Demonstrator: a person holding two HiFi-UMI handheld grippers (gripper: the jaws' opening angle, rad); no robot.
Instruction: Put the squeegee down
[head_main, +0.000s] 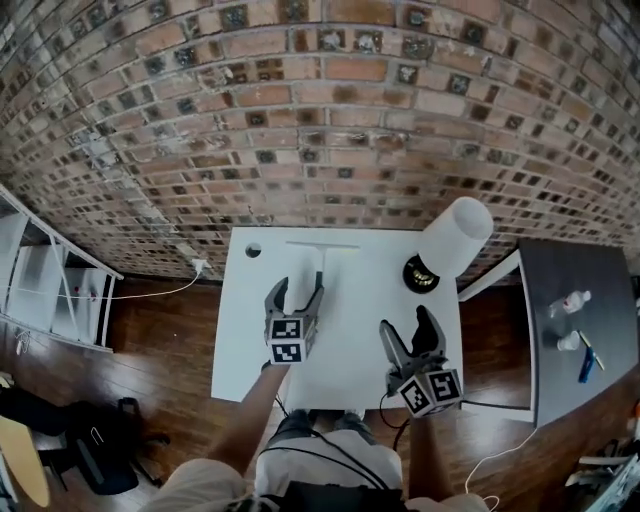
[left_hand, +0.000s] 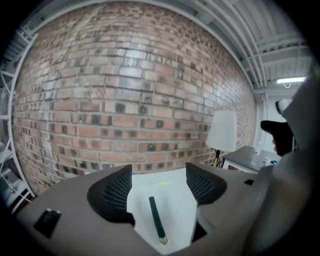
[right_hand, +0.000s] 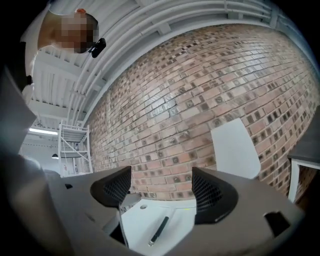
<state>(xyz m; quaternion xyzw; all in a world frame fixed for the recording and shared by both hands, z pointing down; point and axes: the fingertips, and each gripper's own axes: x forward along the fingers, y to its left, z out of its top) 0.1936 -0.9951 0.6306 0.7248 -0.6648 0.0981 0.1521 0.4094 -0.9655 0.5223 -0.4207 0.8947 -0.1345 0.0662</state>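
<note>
**A:** Where's the squeegee (head_main: 319, 262)?

**B:** It's flat on the white table (head_main: 350, 340), with the blade near the far edge and the handle running back toward the near edge. Nothing is touching it.

**A:** And your left gripper (head_main: 298, 290)?

**B:** I have it above the handle's near end. The jaws are wide apart and the pads grip nothing.

**A:** The right gripper (head_main: 405, 322)?

**B:** It's over the near right part of the table, jaws apart too, with nothing held. A white-shaded lamp (head_main: 455, 240) stands at the far right corner.

Left gripper (head_main: 299, 290) and right gripper (head_main: 405, 322), jaws apart.
Held side by side, both point away from the person, the left farther forward on an outstretched forearm (head_main: 250, 405).
</note>
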